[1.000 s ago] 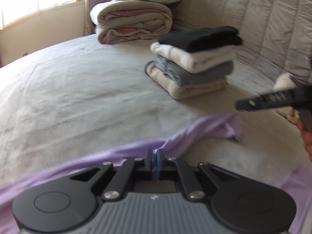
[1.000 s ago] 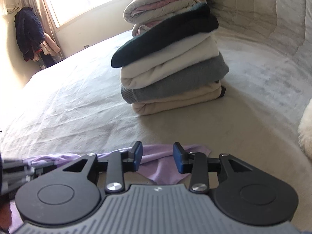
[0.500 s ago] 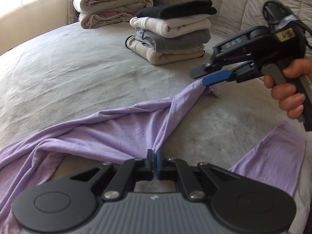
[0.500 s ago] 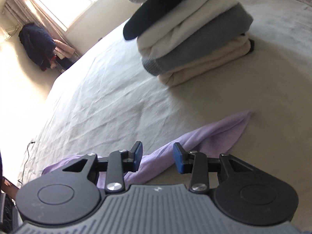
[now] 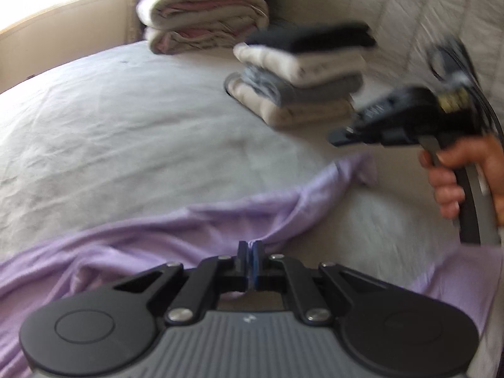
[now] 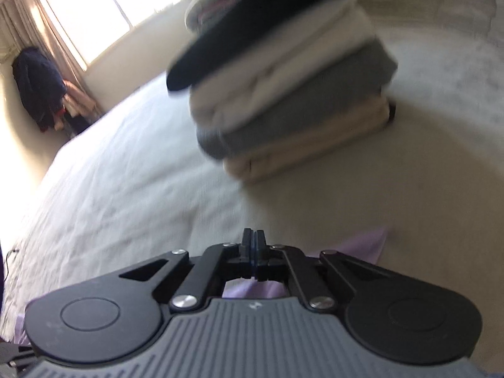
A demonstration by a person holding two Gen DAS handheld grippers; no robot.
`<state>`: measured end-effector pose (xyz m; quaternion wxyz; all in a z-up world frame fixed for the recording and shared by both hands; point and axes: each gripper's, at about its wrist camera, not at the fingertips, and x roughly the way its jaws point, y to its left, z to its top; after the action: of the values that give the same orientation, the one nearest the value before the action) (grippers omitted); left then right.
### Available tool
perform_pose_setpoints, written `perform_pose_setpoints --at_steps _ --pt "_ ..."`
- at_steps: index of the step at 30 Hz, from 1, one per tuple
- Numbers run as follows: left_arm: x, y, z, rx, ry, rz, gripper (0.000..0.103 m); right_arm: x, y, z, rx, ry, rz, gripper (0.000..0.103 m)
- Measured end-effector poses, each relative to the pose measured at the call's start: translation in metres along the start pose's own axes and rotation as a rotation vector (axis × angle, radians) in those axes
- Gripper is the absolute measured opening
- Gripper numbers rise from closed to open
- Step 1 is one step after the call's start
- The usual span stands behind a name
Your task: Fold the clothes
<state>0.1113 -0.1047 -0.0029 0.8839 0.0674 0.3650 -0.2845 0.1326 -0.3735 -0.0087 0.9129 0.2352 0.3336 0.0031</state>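
Note:
A lilac garment (image 5: 176,230) lies rumpled across the near part of the grey bed (image 5: 110,132). My left gripper (image 5: 249,249) is shut on a fold of it. My right gripper (image 6: 253,237) has its jaws shut with nothing between the tips; it shows in the left wrist view (image 5: 341,137), lifted above the garment's pointed end (image 5: 359,167). Lilac cloth (image 6: 368,245) lies just below and behind the right gripper. A stack of folded clothes (image 5: 302,75), black on top, then cream, grey and beige, stands beyond; it fills the right wrist view (image 6: 283,94).
Folded quilts and pillows (image 5: 204,22) are piled at the far side by the padded headboard (image 5: 409,15). A window (image 6: 104,9) is at the left, with dark clothes hanging (image 6: 37,85) beside the curtain. A person's hand (image 5: 456,179) holds the right gripper.
The right gripper has shut and risen off the garment's end toward the folded stack. The left gripper stays shut on the lilac cloth, which has slackened onto the bed.

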Motion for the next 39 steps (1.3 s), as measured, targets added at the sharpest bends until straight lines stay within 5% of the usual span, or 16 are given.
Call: perform_pose_setpoints --at_steps 2,7,9,12,17,21,23,30,39 --pt "-0.001 0.008 0.011 -0.043 -0.021 -0.014 0.002 -0.001 -0.004 0.009 0.013 -0.001 0.016 0.000" --pt "-0.005 0.010 0.019 -0.046 -0.046 -0.084 0.002 0.005 0.006 0.021 -0.027 0.187 0.064 0.013" --pt "-0.005 0.005 0.010 -0.023 -0.038 -0.117 0.002 0.004 0.016 0.019 -0.050 0.255 0.077 0.013" --pt "-0.001 -0.002 -0.007 -0.004 -0.021 -0.139 0.002 0.002 0.042 0.007 -0.095 0.338 0.083 0.040" --pt "0.000 -0.004 -0.036 -0.014 -0.033 -0.138 0.002 0.013 0.088 -0.027 -0.203 0.391 -0.005 0.042" --pt "0.002 0.004 -0.053 -0.085 -0.076 -0.160 0.002 0.030 0.108 -0.058 -0.298 0.351 -0.157 0.042" --pt "0.004 0.009 -0.059 -0.129 -0.095 -0.178 0.002 0.028 0.112 -0.066 -0.342 0.294 -0.228 0.034" --pt "0.017 0.024 -0.067 -0.223 -0.118 -0.253 0.002 0.024 0.090 -0.065 -0.363 0.157 -0.439 0.030" --pt "0.020 0.027 -0.070 -0.257 -0.123 -0.275 0.002 0.023 0.040 -0.035 -0.211 0.129 -0.494 0.030"
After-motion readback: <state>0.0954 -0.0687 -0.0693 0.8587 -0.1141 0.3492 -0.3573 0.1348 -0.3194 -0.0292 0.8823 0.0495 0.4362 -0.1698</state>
